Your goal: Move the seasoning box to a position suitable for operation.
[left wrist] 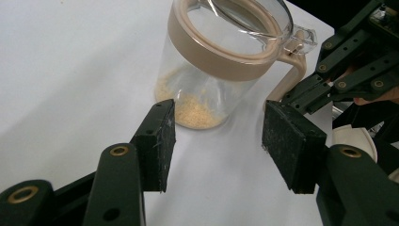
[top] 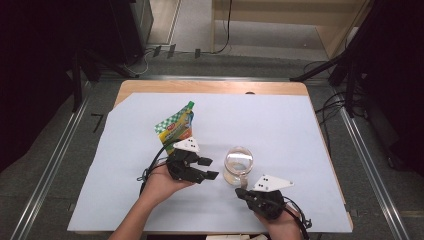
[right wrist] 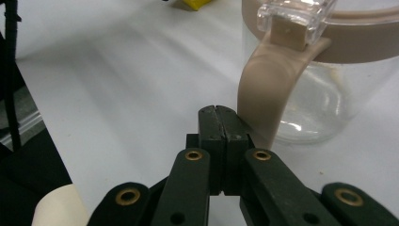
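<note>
A clear jar (top: pixel 238 162) with a beige rim, a beige handle (right wrist: pixel 268 84) and a clear lid stands upright on the white sheet. A thin layer of beige grains (left wrist: pixel 195 110) covers its bottom. My left gripper (top: pixel 212 168) is open just left of the jar, with nothing between its jaws; the left gripper view has the jar (left wrist: pixel 221 56) straight ahead of them. My right gripper (top: pixel 241 191) is shut on nothing. Its tip (right wrist: pixel 219 110) sits at the foot of the handle, beside it, and I cannot tell whether they touch.
A green, yellow and orange pouch (top: pixel 176 126) lies on the sheet behind my left hand. The white sheet (top: pixel 280 120) covers most of the wooden table (top: pixel 200 86). Dark stands and cables surround the table on the floor.
</note>
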Available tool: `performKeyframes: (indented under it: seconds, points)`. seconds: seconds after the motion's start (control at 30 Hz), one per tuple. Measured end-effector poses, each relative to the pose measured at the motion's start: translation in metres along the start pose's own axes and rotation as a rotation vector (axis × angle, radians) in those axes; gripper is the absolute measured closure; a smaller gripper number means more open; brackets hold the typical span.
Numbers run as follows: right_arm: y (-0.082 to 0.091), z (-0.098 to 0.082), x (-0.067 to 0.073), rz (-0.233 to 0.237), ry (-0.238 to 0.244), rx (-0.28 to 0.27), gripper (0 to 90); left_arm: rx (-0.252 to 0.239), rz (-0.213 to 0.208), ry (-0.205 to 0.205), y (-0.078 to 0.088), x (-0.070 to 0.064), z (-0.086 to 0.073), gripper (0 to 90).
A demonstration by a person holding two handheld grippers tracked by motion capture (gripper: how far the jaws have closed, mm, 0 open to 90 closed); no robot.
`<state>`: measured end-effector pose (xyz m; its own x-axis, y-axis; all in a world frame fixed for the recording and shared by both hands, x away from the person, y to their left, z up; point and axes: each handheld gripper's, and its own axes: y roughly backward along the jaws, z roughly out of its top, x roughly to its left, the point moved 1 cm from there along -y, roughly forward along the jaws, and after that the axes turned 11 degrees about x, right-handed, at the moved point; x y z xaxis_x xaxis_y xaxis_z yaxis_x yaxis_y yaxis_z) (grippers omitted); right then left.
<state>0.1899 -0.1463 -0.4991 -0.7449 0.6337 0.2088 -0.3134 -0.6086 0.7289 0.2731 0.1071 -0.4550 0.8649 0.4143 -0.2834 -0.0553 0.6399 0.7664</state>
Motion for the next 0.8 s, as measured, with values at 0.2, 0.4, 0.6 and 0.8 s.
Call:
performKeyframes:
  seconds: [0.2,0.4,0.6,0.8]
  points:
    - [0.003,-0.003,-0.006,-0.021,-0.021,0.004,90.0,0.001,-0.001,0.001,0.000,0.001,0.000,45.6]
    - [0.011,-0.006,-0.023,-0.037,-0.061,0.001,90.0,0.006,0.001,-0.001,-0.001,0.000,0.000,45.6]
    - [0.017,-0.006,-0.036,-0.056,-0.105,0.002,90.0,0.015,0.000,-0.005,-0.004,-0.001,0.000,45.5]
    - [0.022,-0.005,-0.046,-0.064,-0.121,-0.009,90.0,0.015,-0.004,0.000,-0.004,-0.002,0.000,45.8]
